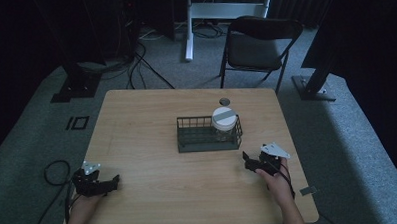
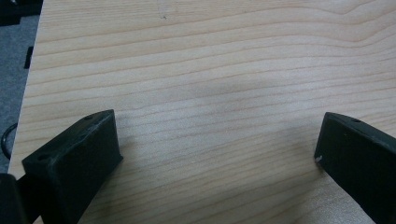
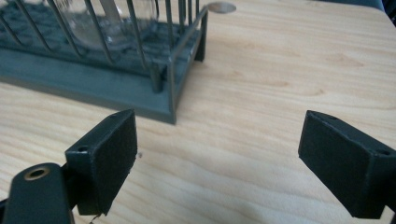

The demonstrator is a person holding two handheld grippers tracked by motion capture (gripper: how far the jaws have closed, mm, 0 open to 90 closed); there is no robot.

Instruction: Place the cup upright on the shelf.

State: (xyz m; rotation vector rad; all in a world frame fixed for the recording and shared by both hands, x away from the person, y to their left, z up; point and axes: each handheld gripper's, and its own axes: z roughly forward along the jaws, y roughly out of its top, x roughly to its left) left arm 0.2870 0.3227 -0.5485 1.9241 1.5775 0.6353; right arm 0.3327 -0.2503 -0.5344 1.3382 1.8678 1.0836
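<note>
A dark green wire basket (image 1: 193,140) stands mid-table, and a clear glass jar (image 1: 224,122) with a white lid sits in its right end. The basket's corner (image 3: 166,74) and the jar's glass bottom (image 3: 100,21) rise just ahead of my right gripper (image 3: 219,147), which is open over bare wood. In the high view that right gripper (image 1: 249,160) rests near the basket's front right corner. My left gripper (image 1: 114,182) lies at the table's front left; its jaws stand wide apart, open (image 2: 217,149) above plain wood grain.
A small round grommet (image 1: 224,101) is set in the tabletop behind the basket. A black folding chair (image 1: 257,47) stands beyond the far edge. Cables (image 1: 56,172) trail on the carpet at the left. A small tag (image 1: 308,190) lies by the table's right front corner.
</note>
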